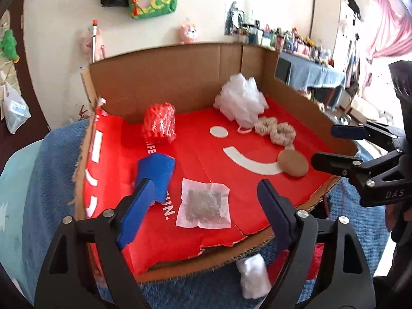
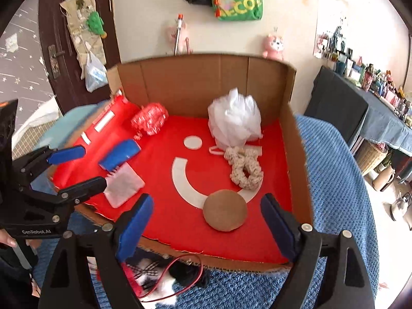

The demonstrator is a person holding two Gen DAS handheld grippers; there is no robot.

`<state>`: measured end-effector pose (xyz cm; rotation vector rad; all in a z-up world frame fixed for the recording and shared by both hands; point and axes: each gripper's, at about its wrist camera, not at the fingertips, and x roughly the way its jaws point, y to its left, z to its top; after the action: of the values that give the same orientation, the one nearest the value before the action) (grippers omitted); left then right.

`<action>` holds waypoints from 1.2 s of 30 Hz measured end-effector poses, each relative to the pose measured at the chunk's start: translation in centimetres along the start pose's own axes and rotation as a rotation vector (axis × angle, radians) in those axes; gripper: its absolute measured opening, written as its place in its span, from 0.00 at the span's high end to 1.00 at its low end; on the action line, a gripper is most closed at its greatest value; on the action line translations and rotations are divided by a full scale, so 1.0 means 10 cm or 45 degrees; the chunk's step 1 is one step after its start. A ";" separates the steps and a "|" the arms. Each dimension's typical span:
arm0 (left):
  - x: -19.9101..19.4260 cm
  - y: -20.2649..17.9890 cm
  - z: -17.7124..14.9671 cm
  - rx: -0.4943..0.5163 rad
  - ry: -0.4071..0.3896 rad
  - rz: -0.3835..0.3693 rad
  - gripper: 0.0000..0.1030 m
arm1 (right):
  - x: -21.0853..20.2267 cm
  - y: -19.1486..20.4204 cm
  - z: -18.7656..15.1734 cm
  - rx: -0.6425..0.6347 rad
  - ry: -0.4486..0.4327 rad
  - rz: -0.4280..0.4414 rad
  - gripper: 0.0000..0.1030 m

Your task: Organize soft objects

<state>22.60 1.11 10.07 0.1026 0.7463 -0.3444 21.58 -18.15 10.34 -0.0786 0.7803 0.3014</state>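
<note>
The open cardboard box (image 2: 296,134), red-lined, held a white mesh pouf (image 2: 234,125) and cream scrunchie (image 2: 244,170) far right, brown round pad (image 2: 225,209) near right, red net ball (image 2: 149,118), blue pad (image 2: 119,155) and sachet (image 2: 123,184) left. Left gripper (image 1: 203,213) and right gripper (image 2: 206,226) hovered, jaws apart, empty.

Daylight is flooding in from the right, overexposing that side; fisheye edges are curving, and both views are blurring slightly.

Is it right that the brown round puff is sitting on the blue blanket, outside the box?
Not quite. The brown round puff is sitting inside the box, on its red floor. The right wrist view shows it between the open right gripper fingers. The blue blanket lies around the box.
</note>
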 end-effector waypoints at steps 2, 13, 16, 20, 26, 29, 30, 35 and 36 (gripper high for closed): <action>-0.09 -0.01 -0.01 -0.023 -0.028 0.008 0.19 | -0.14 0.02 0.00 0.000 -0.048 0.000 0.07; -0.76 -0.16 -0.08 -0.075 -0.213 0.092 0.11 | -0.83 0.14 -0.09 0.008 -0.311 0.011 0.00; -0.95 -0.22 -0.13 -0.074 -0.273 0.124 0.06 | -0.92 0.16 -0.15 0.013 -0.349 0.006 0.00; -1.18 -0.31 -0.24 -0.071 -0.351 0.158 0.06 | -1.04 0.23 -0.32 0.012 -0.395 -0.001 0.00; -1.38 -0.44 -0.44 -0.080 -0.411 0.172 0.04 | -1.13 0.34 -0.60 -0.012 -0.435 -0.050 0.00; -1.43 -0.49 -0.55 -0.090 -0.427 0.171 0.04 | -1.17 0.36 -0.74 -0.001 -0.452 -0.052 0.00; -1.44 -0.51 -0.59 -0.093 -0.432 0.177 0.03 | -1.18 0.36 -0.78 0.005 -0.460 -0.054 0.00; -1.44 -0.56 -0.77 -0.102 -0.431 0.194 0.03 | -1.18 0.37 -1.01 0.027 -0.485 -0.099 0.00; -1.43 -0.56 -0.81 -0.106 -0.428 0.198 0.03 | -1.18 0.37 -1.05 0.027 -0.486 -0.110 0.00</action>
<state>5.70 1.42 14.02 0.0222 0.4163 -0.1750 5.44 -19.29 11.29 -0.0329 0.4001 0.2171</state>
